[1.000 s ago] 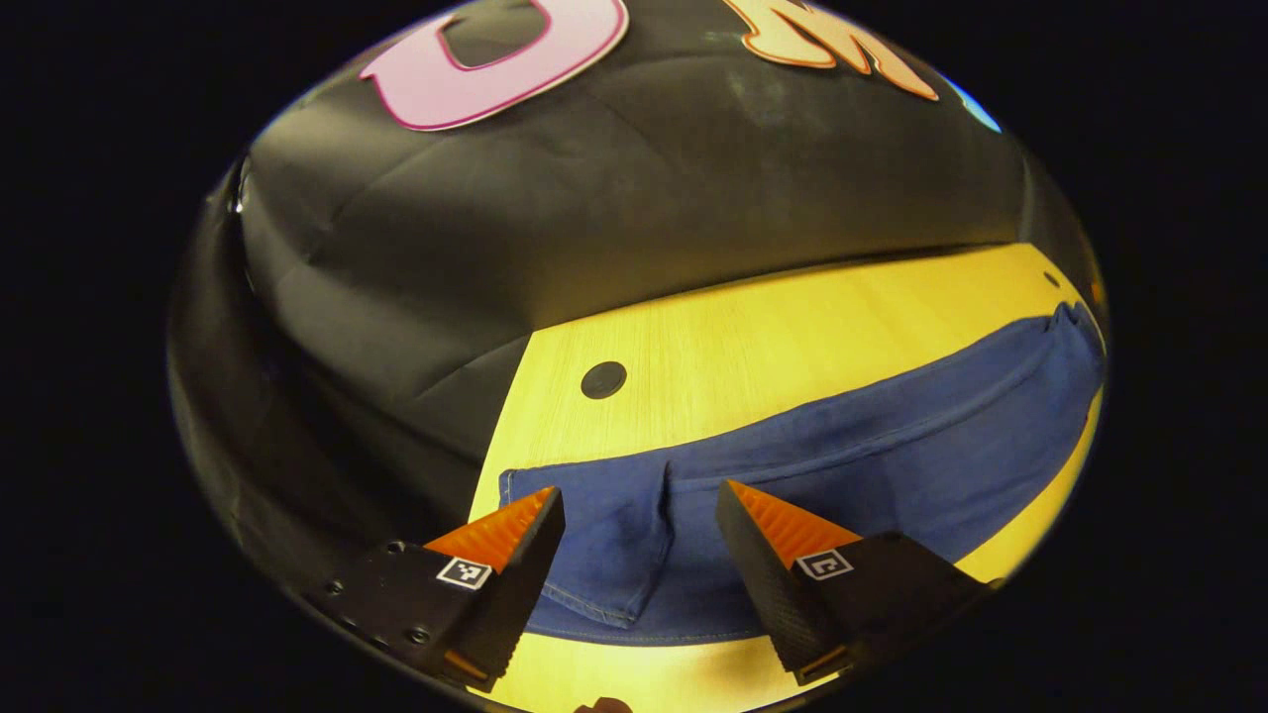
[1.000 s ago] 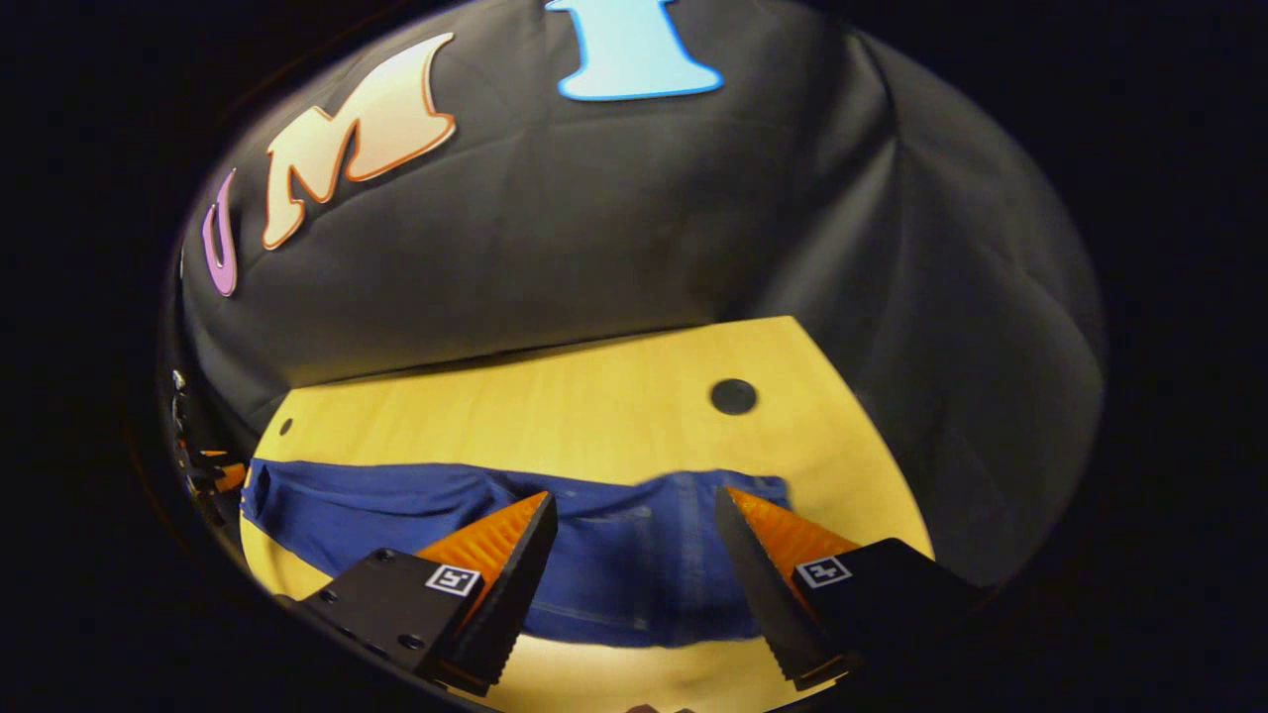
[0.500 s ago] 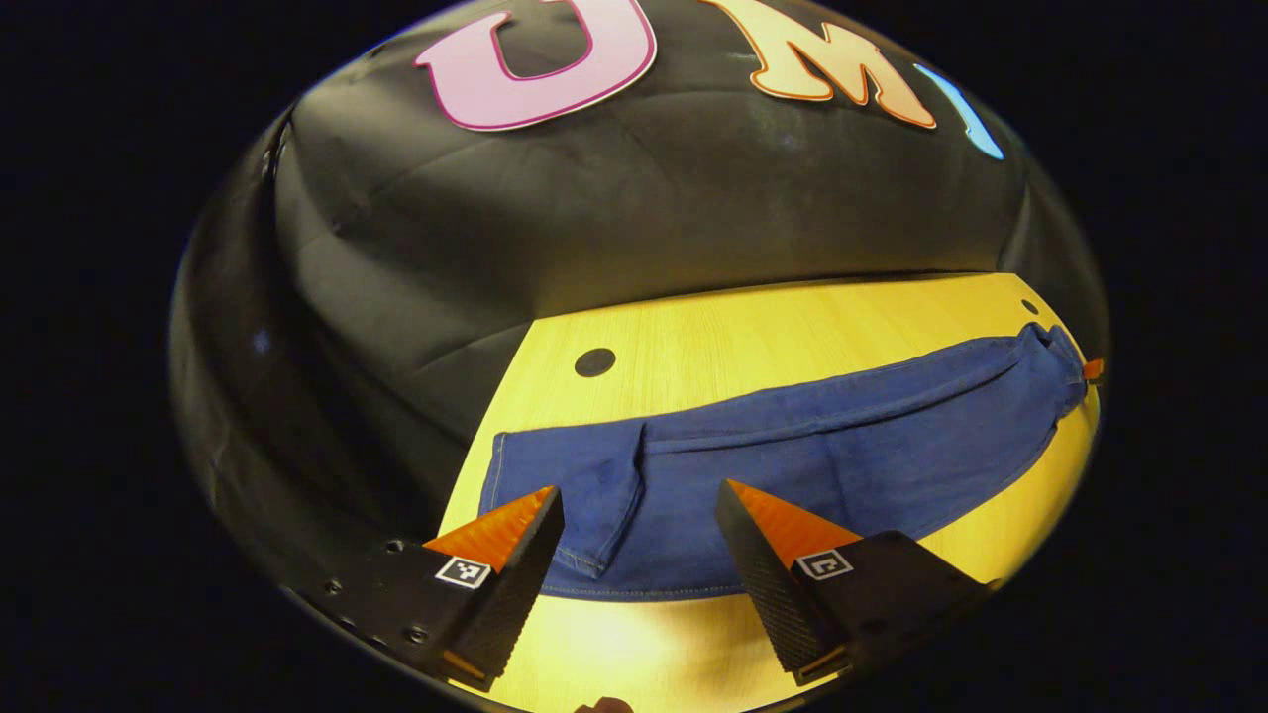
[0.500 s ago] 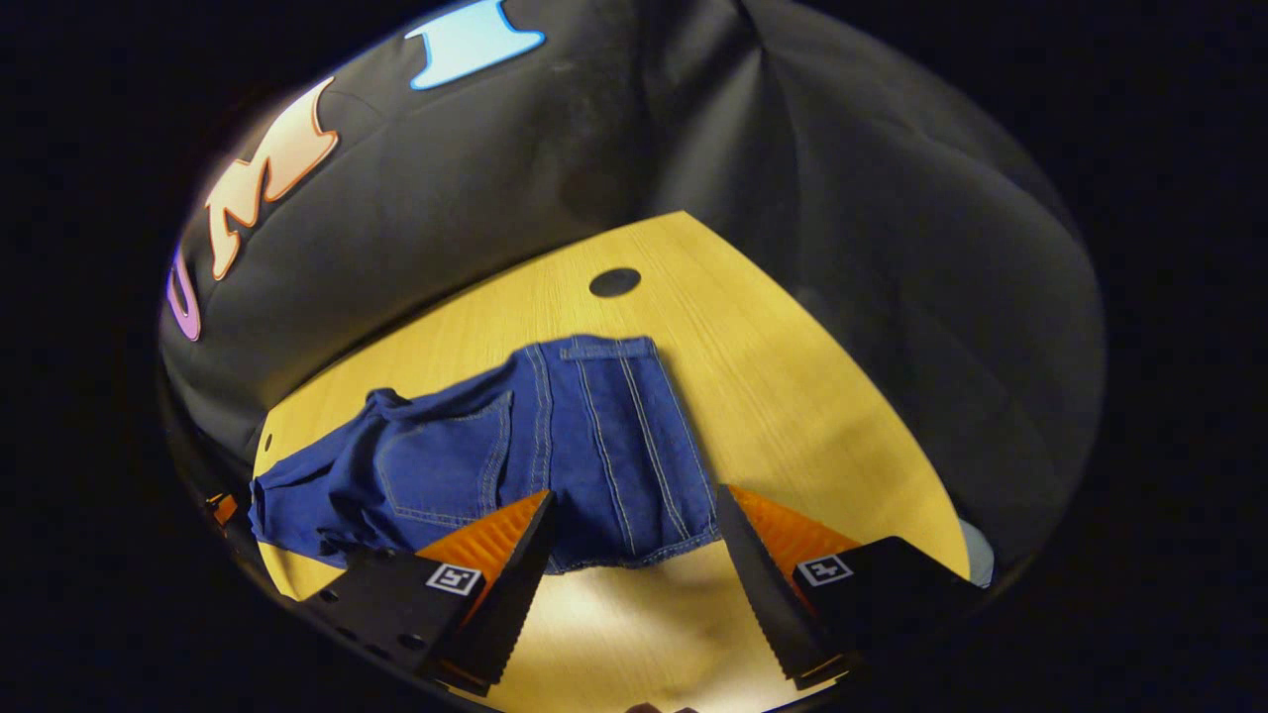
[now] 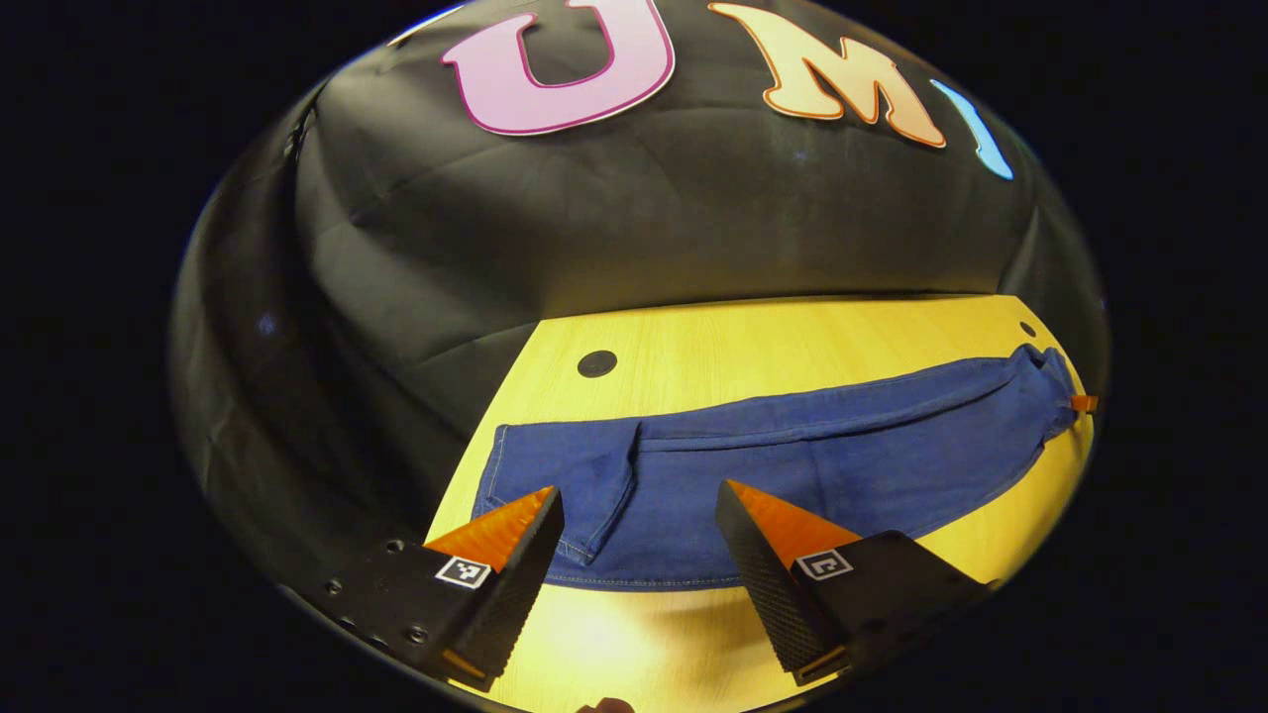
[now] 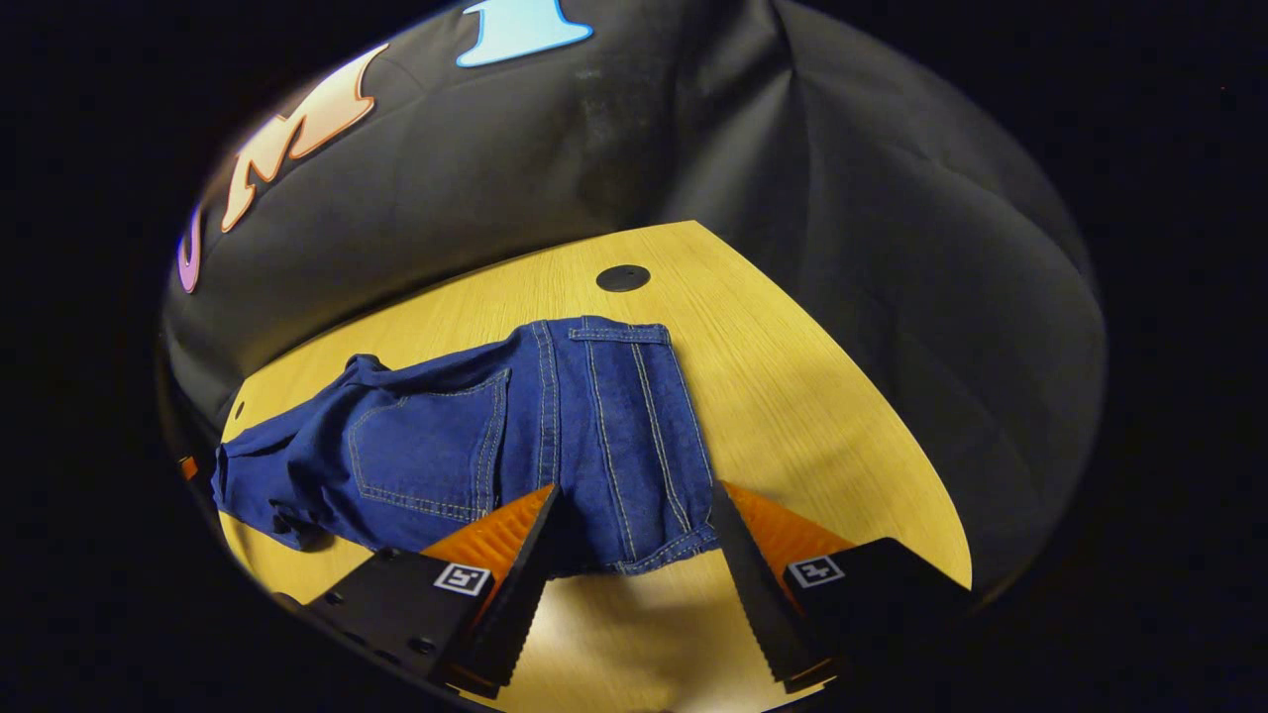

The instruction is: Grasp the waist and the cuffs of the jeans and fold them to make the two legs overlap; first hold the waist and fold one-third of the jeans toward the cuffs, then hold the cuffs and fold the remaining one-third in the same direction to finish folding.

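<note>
Blue jeans (image 5: 792, 465) lie stretched in a long band across the yellow wooden table (image 5: 753, 347). In the left gripper view the cuff end (image 5: 555, 475) lies at the left, with one layer's hem folded over it. My left gripper (image 5: 639, 495) hovers open just before that end's near edge. In the right gripper view the waist end (image 6: 634, 436) with its back pocket (image 6: 426, 456) faces me. My right gripper (image 6: 634, 495) is open, with the waist's near corner lying between its fingers. A tip of the right gripper (image 5: 1085, 403) shows at the bunched far end.
A black round plug (image 5: 596, 363) sits in the tabletop behind the cuff end, another (image 6: 623, 278) behind the waist. The black cloth wall closes the table's far side. Bare wood (image 6: 822, 426) lies to the right of the waist.
My right gripper has swung round to face the waist end and closed in on its near corner. My left gripper has drawn back a little from the cuff end. Both stay open.
</note>
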Tool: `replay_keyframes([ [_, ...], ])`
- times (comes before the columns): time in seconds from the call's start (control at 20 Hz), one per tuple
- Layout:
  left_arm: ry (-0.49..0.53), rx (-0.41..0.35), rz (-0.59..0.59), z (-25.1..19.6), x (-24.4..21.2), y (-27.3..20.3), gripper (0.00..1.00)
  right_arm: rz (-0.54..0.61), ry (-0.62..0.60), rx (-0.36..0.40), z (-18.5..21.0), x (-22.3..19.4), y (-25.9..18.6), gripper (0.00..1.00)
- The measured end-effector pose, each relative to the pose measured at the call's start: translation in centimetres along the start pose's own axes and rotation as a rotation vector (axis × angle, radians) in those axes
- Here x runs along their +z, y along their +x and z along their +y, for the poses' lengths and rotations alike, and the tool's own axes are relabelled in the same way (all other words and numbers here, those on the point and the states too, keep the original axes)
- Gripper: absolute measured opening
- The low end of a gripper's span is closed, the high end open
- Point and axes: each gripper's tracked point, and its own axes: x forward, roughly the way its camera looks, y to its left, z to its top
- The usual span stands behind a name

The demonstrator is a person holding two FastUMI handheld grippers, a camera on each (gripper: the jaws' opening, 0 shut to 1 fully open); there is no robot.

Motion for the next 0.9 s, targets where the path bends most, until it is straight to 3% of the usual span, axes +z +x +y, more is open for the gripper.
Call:
replay_keyframes([
  [0.2, -0.015, -0.015, -0.006, -0.5, 0.4, -0.3, 0.95, -0.033, -0.005, 0.013, 1.3, -0.3, 0.3, 0.65],
  [0.3, -0.026, -0.033, 0.001, -1.3, 0.3, -0.7, 0.95, -0.019, 0.013, 0.003, 1.1, -0.4, 0.1, 0.47],
  [0.35, -0.033, -0.038, 0.002, -1.4, 0.1, -1.0, 0.95, -0.007, 0.018, 0.002, 1.3, -0.5, 0.0, 0.33],
  [0.4, -0.04, -0.039, -0.001, -1.4, 0.2, -1.2, 0.95, -0.009, 0.026, -0.006, 1.5, -0.4, -0.2, 0.35],
  [0.45, -0.046, -0.043, -0.002, -1.5, 0.1, -1.3, 0.95, -0.014, 0.017, -0.009, 1.6, -0.5, -0.1, 0.22],
  [0.5, -0.053, -0.043, -0.001, -1.6, 0.1, -1.4, 0.95, -0.027, 0.01, -0.015, 1.4, -0.3, 0.0, 0.24],
  [0.55, -0.058, -0.046, 0.001, -1.6, 0.0, -1.3, 0.95, -0.035, 0.005, -0.02, 1.6, 0.1, -0.3, 0.14],
  [0.7, -0.076, -0.042, 0.003, -1.4, -0.3, -1.7, 0.95, -0.049, 0.02, -0.01, 1.7, 0.5, -0.7, 0.08],
  [0.9, -0.091, -0.044, 0.003, -1.2, -0.6, -2.1, 0.95, -0.061, 0.013, -0.059, 0.8, 2.7, -2.7, 0.05],
])
